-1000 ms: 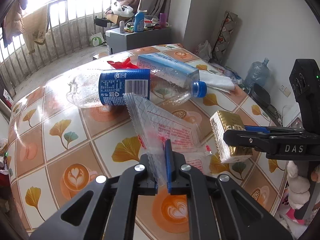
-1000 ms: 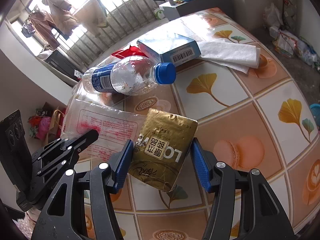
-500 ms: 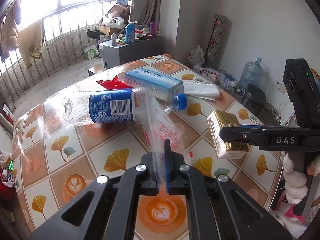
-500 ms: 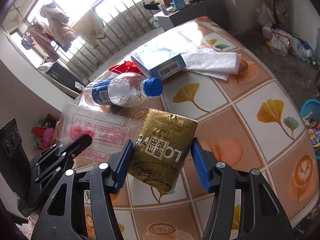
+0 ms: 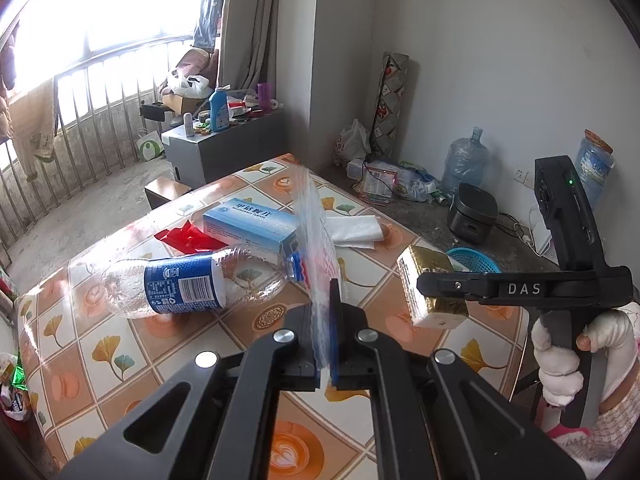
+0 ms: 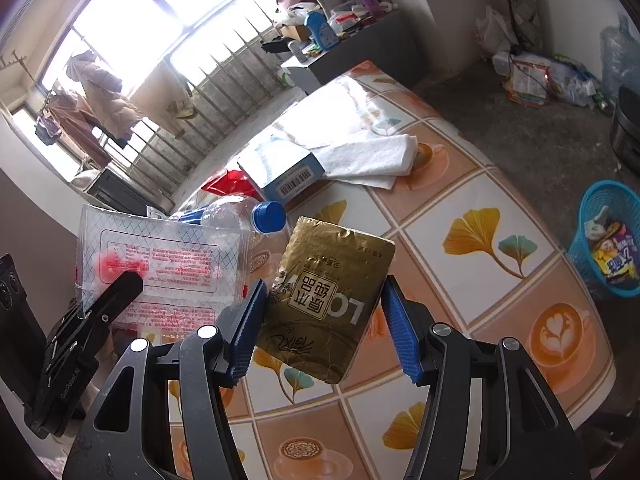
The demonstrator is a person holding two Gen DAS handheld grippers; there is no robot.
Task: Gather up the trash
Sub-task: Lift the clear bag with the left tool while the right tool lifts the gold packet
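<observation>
The left claw [image 5: 325,344] is pinched shut on one edge of a clear plastic wrapper [image 6: 160,264] with red print, and the wrapper sticks up in the air above the table [image 6: 500,216]. It is thin, very light and floppy, so it can slip out; a hold on the flat edge, well inside the pads, looks best. The right claw [image 6: 320,320] squeezes a gold foil packet [image 6: 332,292] by its two sides and holds it up off the table. The packet looks puffy, soft and light, and its foil is shiny and likely slippery, so a grip across the middle seems safest. On the table lie an empty water bottle [image 5: 188,284], a blue box [image 5: 252,224], a red wrapper [image 5: 180,236] and a white tissue [image 6: 368,156]. A blue basket [image 6: 608,240] with trash inside stands on the floor beside the table.
</observation>
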